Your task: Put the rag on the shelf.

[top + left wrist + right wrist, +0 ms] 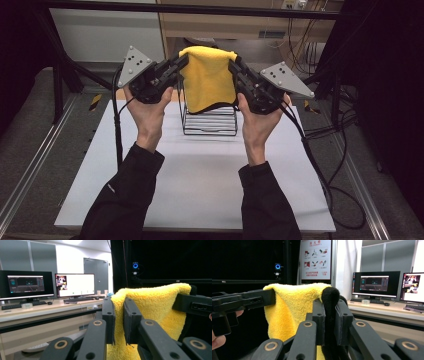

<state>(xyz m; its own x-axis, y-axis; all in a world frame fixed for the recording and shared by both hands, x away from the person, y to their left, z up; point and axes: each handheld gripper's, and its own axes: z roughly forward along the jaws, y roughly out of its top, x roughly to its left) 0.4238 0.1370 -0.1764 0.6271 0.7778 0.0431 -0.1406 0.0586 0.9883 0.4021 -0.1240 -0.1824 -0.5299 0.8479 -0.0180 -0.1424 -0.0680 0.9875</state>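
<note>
The yellow towel [209, 77] hangs stretched between the two tools, above the wire rack [210, 120] that stands on the white worktop [200, 190]. The left tool [184, 61] is closed on its left top corner, the right tool [234, 64] on the right one. The top edge runs level from side to side, and the rack is directly under the towel. A wall poster [315, 258] carries writing too small to read.

Plain yellow fleece cloth [208, 77] with a black edge, black wire rack [210, 121], white surface [200, 180], both claws black.
</note>
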